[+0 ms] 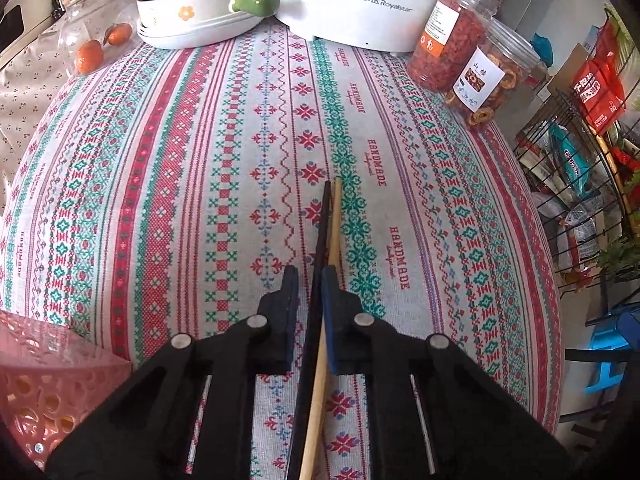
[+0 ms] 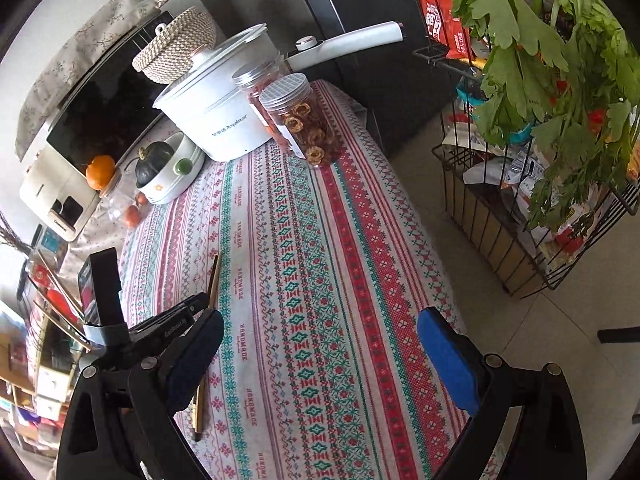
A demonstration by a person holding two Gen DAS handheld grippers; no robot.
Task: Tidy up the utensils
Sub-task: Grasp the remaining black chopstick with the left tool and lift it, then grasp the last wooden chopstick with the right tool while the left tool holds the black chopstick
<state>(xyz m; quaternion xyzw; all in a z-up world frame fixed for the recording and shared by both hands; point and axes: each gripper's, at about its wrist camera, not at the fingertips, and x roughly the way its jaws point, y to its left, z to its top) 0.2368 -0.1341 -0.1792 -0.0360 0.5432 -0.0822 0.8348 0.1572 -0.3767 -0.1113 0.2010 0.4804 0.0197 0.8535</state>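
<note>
The left hand-held gripper (image 1: 310,280) is nearly closed around a black chopstick (image 1: 322,232) and a wooden chopstick (image 1: 334,224) mid-surface. The right hand-held gripper (image 2: 320,354) gapes wide, holding nothing. A white pot (image 2: 218,120) and two jars (image 2: 304,120) crowd the far edge; a pink basket (image 1: 44,384) sits at the near-left corner.

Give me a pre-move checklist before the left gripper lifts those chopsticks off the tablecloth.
1. Both sticks between the fingers: ok. The black chopstick and wooden chopstick both pass through the left gripper.
2. Grip closed firmly: cannot tell; the fingers stand close around the sticks, but contact is unclear.
3. Sticks aligned: ok, side by side, tips near each other.
4. Right gripper out of the way: ok, open, holding nothing, beside the left one.
5. Path ahead free: ok; the jars and white pot stand at the far edge.
6. Pink basket within reach: cannot tell.
</note>
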